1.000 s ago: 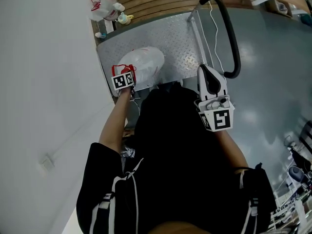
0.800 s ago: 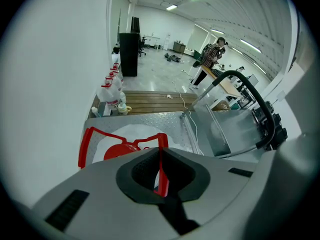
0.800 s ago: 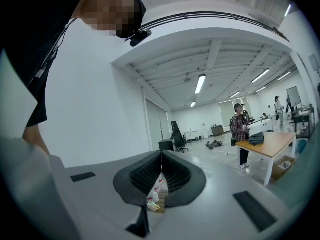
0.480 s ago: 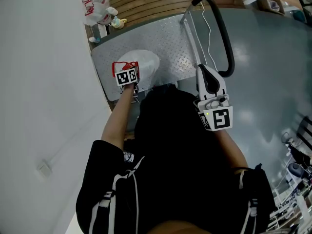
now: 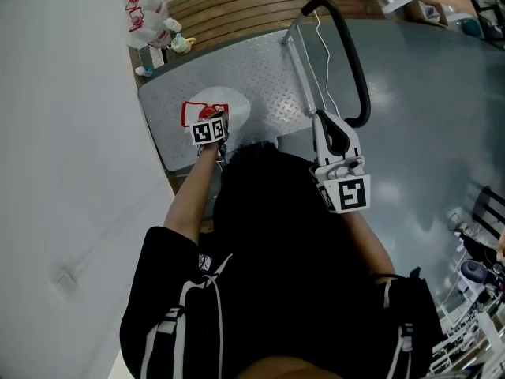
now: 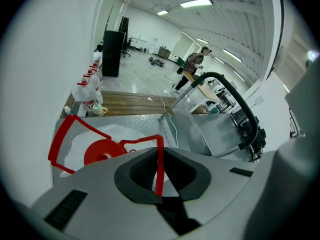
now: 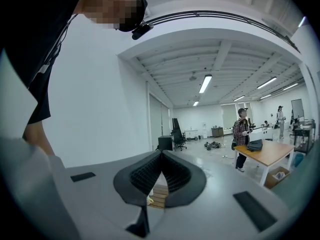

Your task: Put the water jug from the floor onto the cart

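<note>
Red handle (image 6: 159, 159) of the water jug (image 5: 233, 105), now on the cart (image 5: 272, 73) deck, runs upright thru left tool (image 5: 207, 126)'s narrow, opening jaws; right tool (image 7: 161, 159), closed & empty, is farther off.

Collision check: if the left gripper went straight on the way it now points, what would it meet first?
Most likely the water jug on the cart: the left gripper points down at its white top, its opening claw on the red handle. Depth is hard to judge.
</note>
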{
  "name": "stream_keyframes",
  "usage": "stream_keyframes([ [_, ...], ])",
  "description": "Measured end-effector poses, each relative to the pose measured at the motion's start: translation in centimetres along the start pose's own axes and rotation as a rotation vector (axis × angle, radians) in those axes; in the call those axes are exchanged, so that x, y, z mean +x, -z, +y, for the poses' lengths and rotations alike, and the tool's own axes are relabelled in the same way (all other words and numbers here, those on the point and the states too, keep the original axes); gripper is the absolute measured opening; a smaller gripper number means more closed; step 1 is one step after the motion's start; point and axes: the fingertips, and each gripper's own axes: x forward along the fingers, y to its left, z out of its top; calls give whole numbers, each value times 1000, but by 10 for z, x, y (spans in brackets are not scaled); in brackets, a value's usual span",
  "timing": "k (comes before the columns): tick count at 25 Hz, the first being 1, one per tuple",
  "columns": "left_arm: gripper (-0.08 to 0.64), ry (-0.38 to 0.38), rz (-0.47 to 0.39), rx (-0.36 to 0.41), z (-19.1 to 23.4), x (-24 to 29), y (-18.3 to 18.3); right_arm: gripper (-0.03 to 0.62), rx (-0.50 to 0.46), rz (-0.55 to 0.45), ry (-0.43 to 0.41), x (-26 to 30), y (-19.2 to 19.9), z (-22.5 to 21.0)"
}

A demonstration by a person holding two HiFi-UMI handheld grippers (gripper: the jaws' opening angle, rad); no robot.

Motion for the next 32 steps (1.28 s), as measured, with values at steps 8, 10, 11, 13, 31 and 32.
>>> stream_keyframes([
  [8, 34, 33, -42, -35, -5, 1, 2, 18, -3, 10, -4, -4, 3, 10],
  [10, 35, 48, -48, -35, -7, -1, 1, 18, -6, 19, -9, -5, 4, 14],
  [11, 35, 53, -53, -34, -8, -1, 0, 18, -9, 21, -14, -5, 3, 15],
  [13, 35, 55, -64, -31, -10, -3, -2, 18, -18, 22, -23, -4, 2, 19],
  [31, 52, 93, -504, 87, -64, -171, -38, 18, 27, -35, -96, 0, -21, 94],
  [32, 52, 93, -538, 95, -67, -188, -40, 18, 26, -39, -103, 2, -23, 102],
])
